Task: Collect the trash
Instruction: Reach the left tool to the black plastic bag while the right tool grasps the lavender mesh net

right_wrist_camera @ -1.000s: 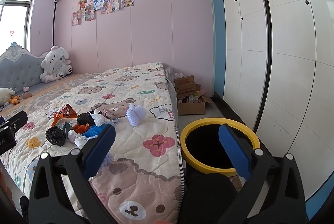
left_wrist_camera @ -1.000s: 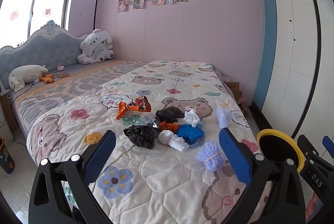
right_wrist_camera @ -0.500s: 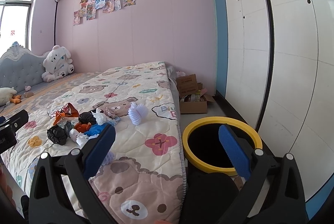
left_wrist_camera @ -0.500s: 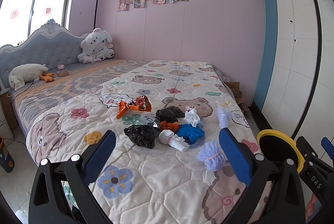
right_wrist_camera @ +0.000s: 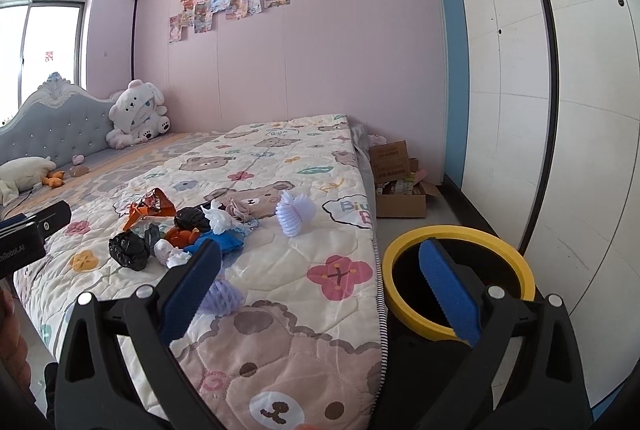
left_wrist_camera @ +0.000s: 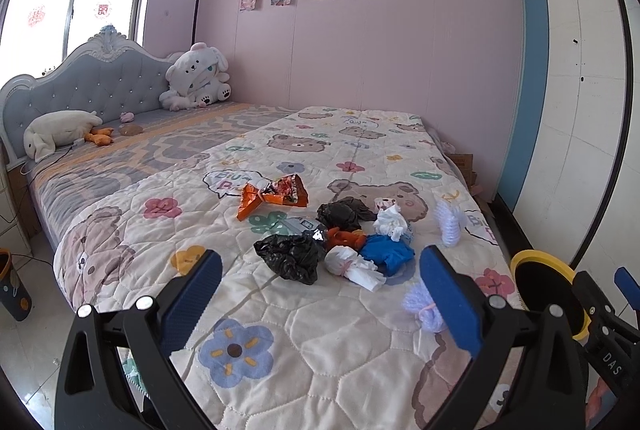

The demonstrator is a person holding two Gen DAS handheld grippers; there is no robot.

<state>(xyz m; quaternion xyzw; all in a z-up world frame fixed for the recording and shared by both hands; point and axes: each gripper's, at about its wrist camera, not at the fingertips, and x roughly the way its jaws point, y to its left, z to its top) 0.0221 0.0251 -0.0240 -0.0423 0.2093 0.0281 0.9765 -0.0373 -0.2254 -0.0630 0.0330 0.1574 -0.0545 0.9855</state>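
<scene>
A pile of trash lies on the bear-print quilt (left_wrist_camera: 320, 350): an orange snack wrapper (left_wrist_camera: 276, 194), black plastic bags (left_wrist_camera: 290, 257), white crumpled paper (left_wrist_camera: 352, 266), a blue piece (left_wrist_camera: 387, 254) and purple foam nets (left_wrist_camera: 424, 306). The pile also shows in the right wrist view (right_wrist_camera: 180, 234). My left gripper (left_wrist_camera: 320, 298) is open and empty, hovering near the bed's foot, short of the pile. My right gripper (right_wrist_camera: 320, 286) is open and empty, above the bed's corner beside the yellow-rimmed black bin (right_wrist_camera: 460, 278). The bin also shows in the left wrist view (left_wrist_camera: 540, 282).
A cardboard box (right_wrist_camera: 400, 181) sits on the floor by the far wall. White wardrobe doors (right_wrist_camera: 560, 109) line the right side. Plush toys (left_wrist_camera: 198, 77) rest by the grey headboard. A small dark bin (left_wrist_camera: 12, 290) stands on the floor at left.
Both grippers have drifted slightly forward toward the bed. Both stay open and empty.
</scene>
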